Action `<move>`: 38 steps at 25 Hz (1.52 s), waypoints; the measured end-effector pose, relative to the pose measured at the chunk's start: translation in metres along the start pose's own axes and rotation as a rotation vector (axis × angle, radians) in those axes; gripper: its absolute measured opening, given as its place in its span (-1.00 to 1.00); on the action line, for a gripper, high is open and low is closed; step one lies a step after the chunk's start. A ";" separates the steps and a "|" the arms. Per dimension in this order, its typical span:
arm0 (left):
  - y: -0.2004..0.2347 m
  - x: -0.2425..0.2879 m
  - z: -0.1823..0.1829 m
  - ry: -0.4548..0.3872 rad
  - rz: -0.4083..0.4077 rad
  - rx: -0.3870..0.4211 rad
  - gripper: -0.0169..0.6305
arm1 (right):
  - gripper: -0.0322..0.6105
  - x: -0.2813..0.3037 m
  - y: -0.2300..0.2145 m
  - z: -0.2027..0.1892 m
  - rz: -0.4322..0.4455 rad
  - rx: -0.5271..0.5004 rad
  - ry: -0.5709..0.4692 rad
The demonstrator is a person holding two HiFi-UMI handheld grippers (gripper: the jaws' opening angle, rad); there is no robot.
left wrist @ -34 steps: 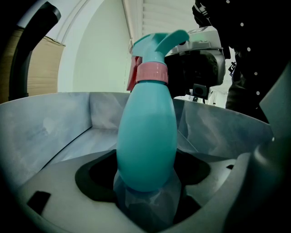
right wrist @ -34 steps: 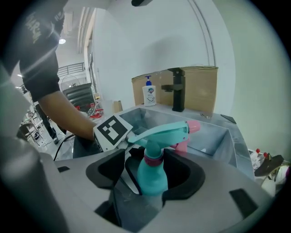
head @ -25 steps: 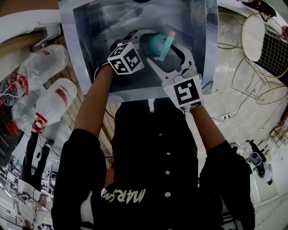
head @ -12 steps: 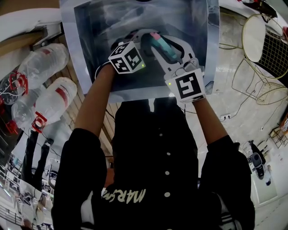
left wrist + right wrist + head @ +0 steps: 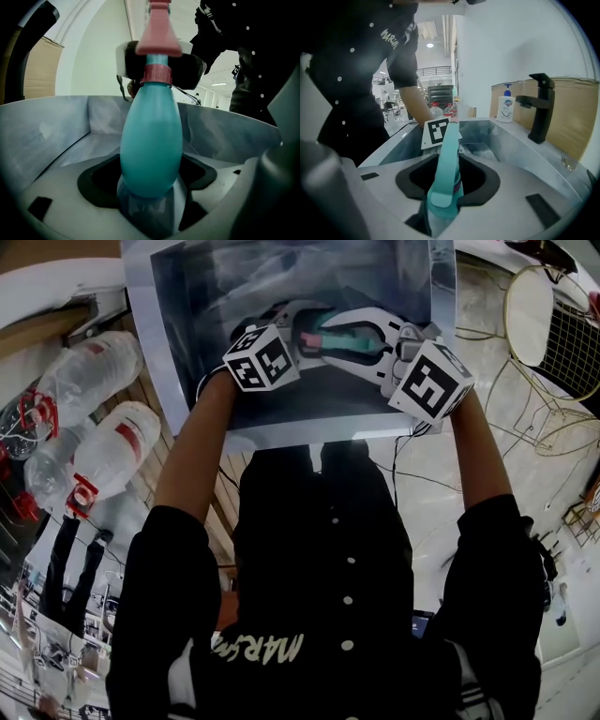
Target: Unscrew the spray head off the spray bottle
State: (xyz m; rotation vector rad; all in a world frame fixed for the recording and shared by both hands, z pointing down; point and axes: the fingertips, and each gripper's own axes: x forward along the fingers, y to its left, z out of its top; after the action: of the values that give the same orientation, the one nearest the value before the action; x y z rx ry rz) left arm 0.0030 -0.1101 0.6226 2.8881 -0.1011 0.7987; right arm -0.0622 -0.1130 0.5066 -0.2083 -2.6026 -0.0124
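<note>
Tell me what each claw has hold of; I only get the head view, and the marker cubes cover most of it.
Observer: The left claw is clamped on the wide lower body of the teal spray bottle.
Operator: And the right?
Observer: The right claw has just been closing and now grips the spray head, which sits between its jaws.
Operator: Is the head off yet?
Observer: No; the left gripper view shows its pink collar seated on the bottle's neck.
</note>
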 end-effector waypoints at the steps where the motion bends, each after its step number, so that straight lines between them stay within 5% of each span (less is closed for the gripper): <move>1: 0.000 0.000 0.000 0.001 0.000 0.000 0.25 | -0.43 0.001 0.000 -0.001 0.002 0.016 0.005; 4: -0.001 0.000 0.000 0.004 0.000 0.001 0.25 | -0.06 -0.004 0.001 -0.006 -0.018 0.076 0.052; 9: -0.001 0.000 0.000 0.005 0.007 -0.003 0.25 | -0.02 -0.049 -0.008 -0.015 -0.230 0.179 0.113; 14: -0.001 0.000 0.000 0.001 0.013 -0.007 0.25 | 0.03 -0.083 0.006 0.007 -0.545 0.456 -0.108; 16: -0.002 0.000 0.000 -0.001 0.020 -0.010 0.25 | 0.03 -0.074 0.024 0.004 -0.603 0.558 -0.134; 20: -0.002 0.001 0.000 0.003 0.025 -0.015 0.25 | 0.05 -0.045 0.041 -0.009 -0.609 0.632 -0.045; 25: -0.001 0.001 0.000 0.009 0.030 -0.016 0.25 | 0.07 -0.029 0.024 -0.005 -0.628 0.635 -0.052; 38: -0.003 0.002 0.001 0.016 0.033 -0.018 0.25 | 0.31 -0.017 0.011 0.003 -0.557 0.542 -0.068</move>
State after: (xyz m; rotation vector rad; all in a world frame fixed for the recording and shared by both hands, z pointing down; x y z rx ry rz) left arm 0.0054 -0.1076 0.6223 2.8701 -0.1531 0.8220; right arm -0.0472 -0.1043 0.4948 0.7131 -2.5328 0.4979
